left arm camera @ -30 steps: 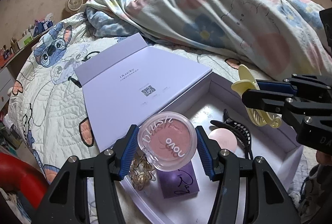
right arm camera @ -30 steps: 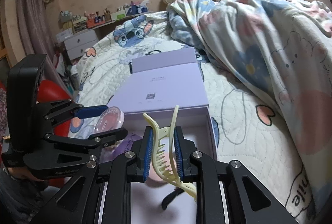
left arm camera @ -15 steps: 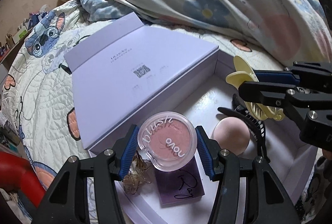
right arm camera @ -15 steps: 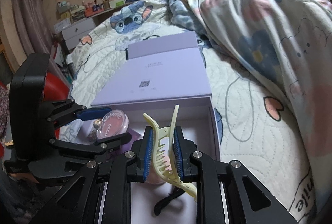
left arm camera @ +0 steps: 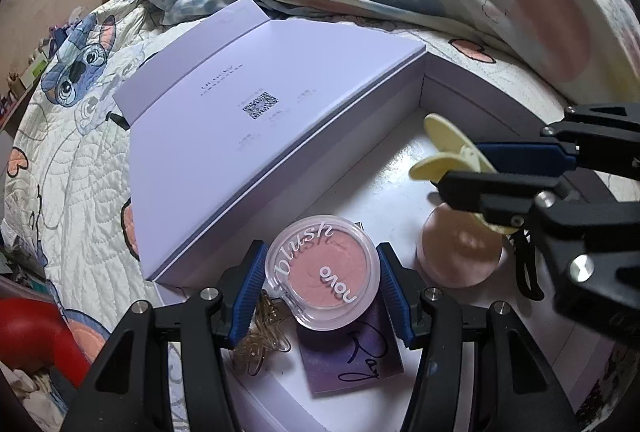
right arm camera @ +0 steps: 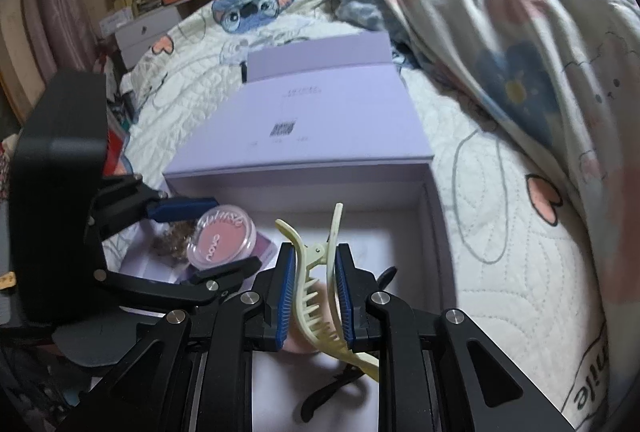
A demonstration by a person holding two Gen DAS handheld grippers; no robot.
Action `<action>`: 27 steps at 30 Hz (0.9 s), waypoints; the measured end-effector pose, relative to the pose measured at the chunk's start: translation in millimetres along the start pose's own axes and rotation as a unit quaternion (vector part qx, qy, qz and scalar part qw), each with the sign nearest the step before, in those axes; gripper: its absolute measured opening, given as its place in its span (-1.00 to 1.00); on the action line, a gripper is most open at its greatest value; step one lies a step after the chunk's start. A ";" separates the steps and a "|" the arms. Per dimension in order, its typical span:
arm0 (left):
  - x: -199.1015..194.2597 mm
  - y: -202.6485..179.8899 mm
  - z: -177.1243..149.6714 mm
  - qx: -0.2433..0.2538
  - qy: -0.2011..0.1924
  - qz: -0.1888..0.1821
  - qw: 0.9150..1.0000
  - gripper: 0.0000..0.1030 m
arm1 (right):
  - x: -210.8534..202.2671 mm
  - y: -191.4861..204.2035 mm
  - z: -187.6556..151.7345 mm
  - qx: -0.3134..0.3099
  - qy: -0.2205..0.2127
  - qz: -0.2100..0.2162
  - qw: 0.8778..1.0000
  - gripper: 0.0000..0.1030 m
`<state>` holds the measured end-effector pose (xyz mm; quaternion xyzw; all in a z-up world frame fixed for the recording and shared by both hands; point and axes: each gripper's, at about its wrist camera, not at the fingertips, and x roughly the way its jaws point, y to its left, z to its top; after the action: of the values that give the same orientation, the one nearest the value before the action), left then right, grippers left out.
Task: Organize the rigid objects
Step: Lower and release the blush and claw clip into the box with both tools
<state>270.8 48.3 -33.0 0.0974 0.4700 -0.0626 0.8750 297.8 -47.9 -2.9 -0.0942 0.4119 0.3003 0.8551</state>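
Both grippers had dropped lower over the open lavender box [left arm camera: 460,100] since a second earlier, so the bed behind it slid out of view and the box floor filled the frames. The left gripper [left arm camera: 322,280] was clenched on the round blush compact [left arm camera: 323,269], held at the near left of the box, above a purple card [left arm camera: 352,356] and just beside a gold hair clip [left arm camera: 260,340]. The right gripper [right arm camera: 314,296] gripped a pale yellow claw clip [right arm camera: 320,292] by its hinged handles, teeth pointing near and down, above a pink puff [left arm camera: 460,256] and a black clip [right arm camera: 340,388] already lying on the box floor.

To do the step well, I judged each piece should go down onto bare floor, not onto its neighbours: the compact wanted shifting toward the far, open stretch of the box (the card under it would leave it resting crooked). Likewise the claw clip needed to clear the puff before the fingers parted. Opening low and slowly, one gripper at a time, would keep the two from knocking together over so crowded a box.
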 end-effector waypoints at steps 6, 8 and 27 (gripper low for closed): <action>0.9 -1.9 -0.1 -0.006 0.006 -0.010 1.000 0.06 | 0.7 -0.3 -0.5 0.003 0.010 -0.007 1.000 -0.61; 1.2 -1.2 0.3 -0.011 0.011 -0.011 1.000 0.06 | -2.9 -0.2 -0.7 0.004 0.008 -0.013 1.000 -0.61; -42.1 13.4 7.1 -0.058 -0.013 0.016 0.998 0.27 | -51.9 -0.3 -1.2 0.020 -0.022 -0.047 0.998 -0.11</action>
<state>256.1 60.5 7.5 0.0529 0.4597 -0.0221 0.8862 272.3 -71.2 35.8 -0.0894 0.3941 0.2536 0.8788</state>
